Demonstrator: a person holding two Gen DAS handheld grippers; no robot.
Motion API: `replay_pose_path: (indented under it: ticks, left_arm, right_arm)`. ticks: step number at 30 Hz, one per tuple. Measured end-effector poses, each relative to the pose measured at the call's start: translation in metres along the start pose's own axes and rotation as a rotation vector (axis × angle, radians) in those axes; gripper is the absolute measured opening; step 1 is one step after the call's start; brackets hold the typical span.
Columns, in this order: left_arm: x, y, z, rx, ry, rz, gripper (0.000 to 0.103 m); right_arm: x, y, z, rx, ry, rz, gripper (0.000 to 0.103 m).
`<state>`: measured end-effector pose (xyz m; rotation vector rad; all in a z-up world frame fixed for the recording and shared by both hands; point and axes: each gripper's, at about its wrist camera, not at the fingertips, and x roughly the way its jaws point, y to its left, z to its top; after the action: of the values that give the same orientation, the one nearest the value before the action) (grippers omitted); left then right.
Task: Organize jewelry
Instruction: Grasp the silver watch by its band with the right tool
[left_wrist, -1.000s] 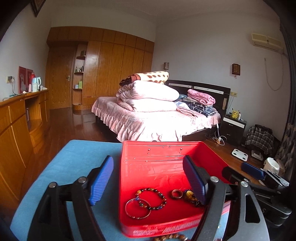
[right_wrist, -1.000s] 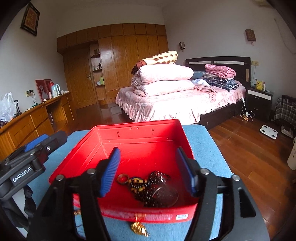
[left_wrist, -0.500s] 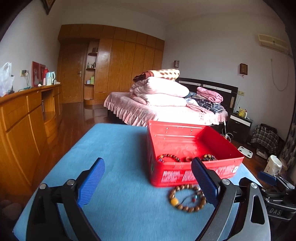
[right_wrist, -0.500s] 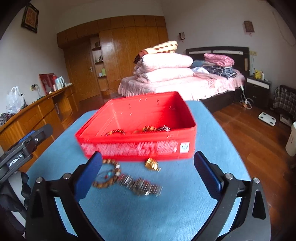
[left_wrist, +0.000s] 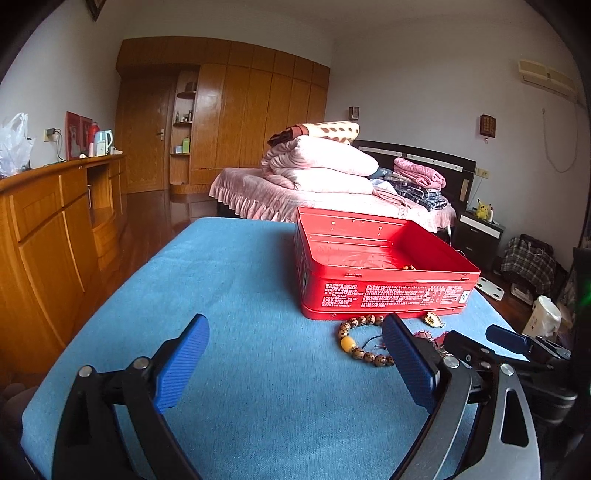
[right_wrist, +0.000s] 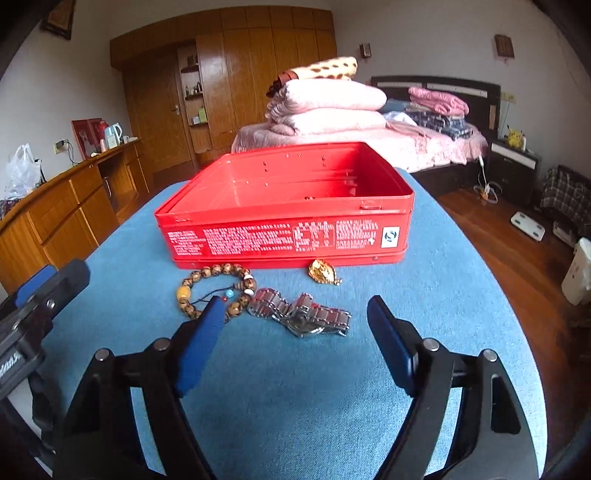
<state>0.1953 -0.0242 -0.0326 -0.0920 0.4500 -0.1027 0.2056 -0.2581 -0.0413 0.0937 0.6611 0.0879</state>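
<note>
An open red tin box stands on the blue cloth of the table; it also shows in the left wrist view. In front of it lie a wooden bead bracelet, a metal watch and a gold pendant. My right gripper is open and empty, low over the table just short of the watch. My left gripper is open and empty, left of the bracelet. The box's contents are mostly hidden by its wall.
A pink bed with stacked quilts stands behind the table. A wooden sideboard runs along the left. The table edge drops to wooden floor on the right. The left gripper's body sits at the left in the right wrist view.
Both grippers have pulled back and down from over the box to low over the table in front of it. The bracelet, watch and pendant came into view. Both stay open.
</note>
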Motion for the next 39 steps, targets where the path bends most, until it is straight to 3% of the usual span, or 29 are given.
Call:
replay_pose_path:
  ticks: [5,9,13,20,24,32,39]
  left_arm:
    - [-0.002,-0.002,-0.002,-0.001,-0.008,-0.009,0.093]
    - [0.0,-0.005,-0.004,0.004,-0.006,-0.014,0.093]
    - [0.002,-0.006,-0.004,0.007,-0.003,-0.017,0.093]
    - [0.007,-0.009,-0.007,0.009,0.013,-0.021,0.093]
    - [0.007,-0.009,-0.007,0.009,0.013,-0.02,0.093]
    - [0.006,-0.012,-0.01,0.011,0.018,-0.022,0.093]
    - [0.006,-0.011,-0.01,0.014,0.018,-0.022,0.093]
  right_arm:
    - [0.01,-0.003,0.003,0.01,0.037,-0.028,0.077]
    - [0.018,-0.004,0.002,0.024,0.077,-0.045,0.07]
    - [0.028,-0.004,0.003,0.02,0.131,-0.041,0.063]
    - [0.036,-0.011,0.005,0.063,0.17,0.012,0.061]
    - [0.03,-0.006,0.002,0.031,0.166,0.005,0.048]
    - [0.008,0.008,-0.01,-0.013,0.183,0.129,0.048]
    - [0.021,0.01,-0.001,-0.049,0.182,0.076,0.048]
